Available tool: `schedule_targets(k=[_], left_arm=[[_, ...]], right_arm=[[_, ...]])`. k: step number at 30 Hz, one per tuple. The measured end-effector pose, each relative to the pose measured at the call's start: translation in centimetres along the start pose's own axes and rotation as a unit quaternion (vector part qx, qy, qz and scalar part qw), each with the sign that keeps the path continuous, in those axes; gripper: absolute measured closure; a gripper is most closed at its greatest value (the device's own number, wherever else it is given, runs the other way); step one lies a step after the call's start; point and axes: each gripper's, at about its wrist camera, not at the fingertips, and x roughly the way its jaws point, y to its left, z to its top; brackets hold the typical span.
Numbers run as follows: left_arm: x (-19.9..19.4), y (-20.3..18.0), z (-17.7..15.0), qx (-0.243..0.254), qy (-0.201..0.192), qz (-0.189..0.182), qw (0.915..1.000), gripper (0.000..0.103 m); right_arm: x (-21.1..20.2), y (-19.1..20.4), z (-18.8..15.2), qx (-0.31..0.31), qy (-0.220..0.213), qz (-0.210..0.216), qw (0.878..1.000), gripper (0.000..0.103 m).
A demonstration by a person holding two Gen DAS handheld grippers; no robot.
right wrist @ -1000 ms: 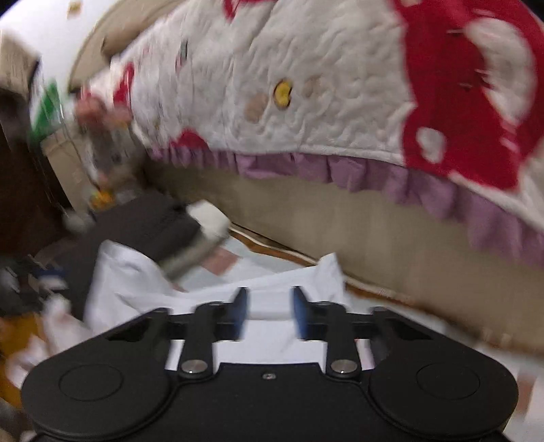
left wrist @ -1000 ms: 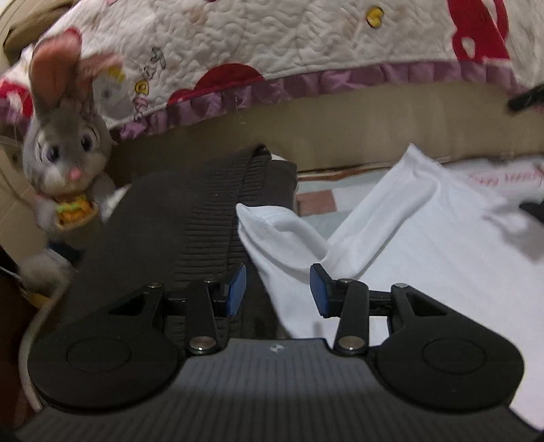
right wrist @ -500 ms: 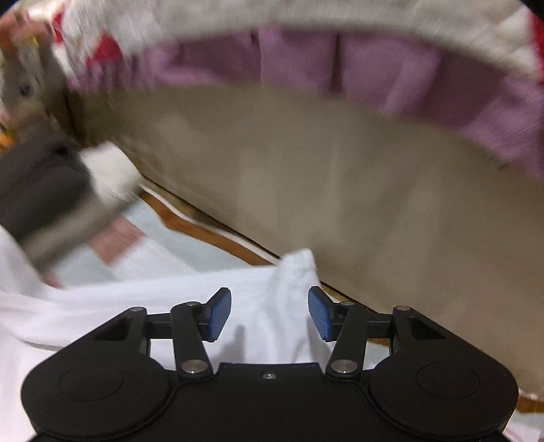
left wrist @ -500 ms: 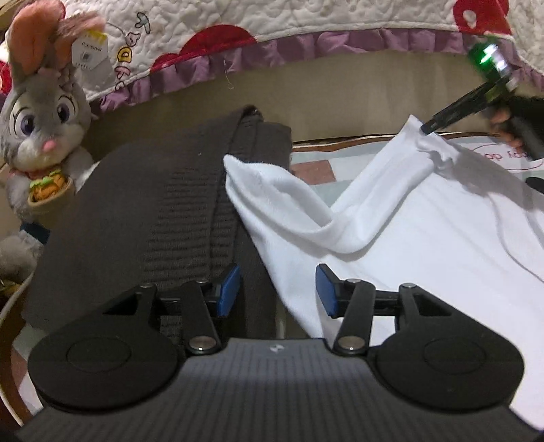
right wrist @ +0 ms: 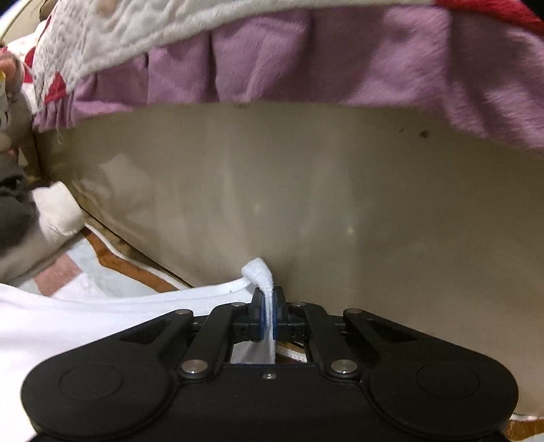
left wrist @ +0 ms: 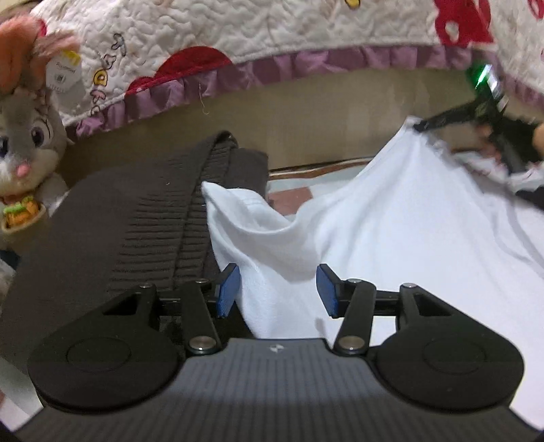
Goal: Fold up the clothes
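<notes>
White garment [left wrist: 391,221], dark ribbed knit [left wrist: 159,217], grey plush rabbit [left wrist: 23,136], possibly red-and-white purple-frilled quilt [left wrist: 238,37].

Two garments are counted: one white shirt [left wrist: 391,221], spread out, and one dark brown knitted sweater [left wrist: 136,217], lying folded just beside it. Two claws are seen: the left claw [left wrist: 277,289], its two blue pads [left wrist: 228,289] held apart, and the right claw [right wrist: 268,314], closed on a corner of the white shirt. One plush rabbit [left wrist: 23,136] is counted at the left edge. One quilted bedspread [left wrist: 238,30], with a purple frill, is seen above.
</notes>
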Motion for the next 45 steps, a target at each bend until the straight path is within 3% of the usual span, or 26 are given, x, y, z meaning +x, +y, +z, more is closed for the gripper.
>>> schedule_targets(k=[2, 8, 9, 11, 12, 15, 17, 18, 20, 23, 26, 27, 28, 29, 31, 33, 35, 39, 42, 43, 44, 45], left_arm=[[0.8, -0.6, 0.4, 0.003, -0.001, 0.015, 0.9999, 0.054], [2.5, -1.4, 2.3, 0.03, 0.006, 0.122, 0.9921, 0.05], [2.8, -1.3, 2.5, 0.029, 0.008, 0.147, 0.9887, 0.047], [3.2, -0.2, 2.5, 0.001, 0.011, 0.157, 0.9875, 0.043], [3.4, 0.5, 2.2, -0.018, 0.008, 0.143, 0.9895, 0.04], [3.9, 2.4, 1.7, -0.049, 0.023, 0.046, 0.9975, 0.04], [3.4, 3.1, 1.7, -0.048, 0.016, 0.03, 0.9982, 0.083], [3.0, 3.7, 1.9, -0.063, 0.017, 0.008, 0.9978, 0.095], [1.5, 4.9, 2.2, -0.104, -0.006, 0.008, 0.9945, 0.095], [-0.1, 5.9, 2.5, -0.146, -0.025, 0.057, 0.9874, 0.095], [0.7, 5.9, 2.4, -0.174, -0.006, 0.085, 0.9811, 0.095], [1.3, 5.5, 2.6, -0.161, 0.006, 0.096, 0.9822, 0.094], [1.7, 4.6, 2.7, -0.129, 0.014, 0.12, 0.9842, 0.088], [1.9, 3.8, 2.7, -0.1, 0.017, 0.146, 0.9841, 0.085], [1.9, 2.4, 2.8, -0.066, 0.017, 0.192, 0.979, 0.058], [1.4, 1.1, 2.8, -0.055, 0.009, 0.23, 0.9716, 0.055], [-0.5, -0.5, 2.6, -0.047, -0.033, 0.196, 0.9789, 0.055], [-4.2, -3.7, 2.3, -0.03, -0.113, 0.126, 0.985, 0.055], [-4.0, -4.9, 1.6, -0.033, -0.079, 0.026, 0.996, 0.055], [-3.2, -5.0, 1.4, -0.041, -0.046, 0.002, 0.9981, 0.055], [-2.4, -5.1, 1.1, -0.049, -0.013, -0.02, 0.9985, 0.055], [-1.6, -5.3, 0.7, -0.05, 0.01, -0.017, 0.9986, 0.055]], right_arm=[[-0.6, -0.1, 0.3, 0.007, -0.006, 0.004, 1.0, 0.1], [-1.8, -0.5, 1.0, 0.007, -0.016, 0.003, 1.0, 0.1], [-1.9, -0.5, 1.1, 0.007, -0.016, 0.001, 1.0, 0.1], [-2.0, -0.5, 1.2, 0.006, -0.016, -0.002, 1.0, 0.1], [-1.9, -0.4, 1.2, 0.006, -0.015, -0.003, 1.0, 0.1], [-2.0, -0.6, 1.2, 0.016, -0.015, 0.0, 1.0, 0.1], [-2.2, -0.7, 1.1, 0.018, -0.016, 0.004, 1.0, 0.1], [-2.3, -0.8, 1.1, 0.019, -0.018, 0.006, 1.0, 0.1], [-2.6, -1.2, 1.1, 0.02, -0.024, 0.014, 0.999, 0.1], [-2.2, -1.6, 1.1, 0.019, -0.025, 0.013, 0.999, 0.1], [-1.4, -2.1, 1.1, 0.023, -0.015, 0.017, 0.999, 0.099], [-0.8, -2.1, 1.2, 0.029, 0.001, 0.023, 0.999, 0.095], [-0.6, -2.0, 1.2, 0.026, 0.012, 0.011, 1.0, 0.075], [-0.4, -1.9, 1.3, 0.022, 0.023, -0.001, 0.999, 0.068], [-1.1, -2.3, 1.1, 0.043, 0.036, -0.006, 0.998, 0.058], [-2.4, -3.2, 0.2, 0.074, 0.048, 0.01, 0.996, 0.055], [-3.9, -4.2, -1.0, 0.104, 0.059, 0.035, 0.992, 0.054], [-6.4, -3.8, -3.9, 0.075, 0.089, 0.073, 0.99, 0.054], [-8.3, -2.6, -5.8, 0.056, 0.104, 0.088, 0.989, 0.054], [-8.9, -2.2, -6.3, 0.058, 0.106, 0.098, 0.988, 0.054], [-9.6, -1.7, -6.7, 0.06, 0.108, 0.107, 0.987, 0.054], [-10.2, -1.3, -7.2, 0.062, 0.109, 0.116, 0.985, 0.054]])
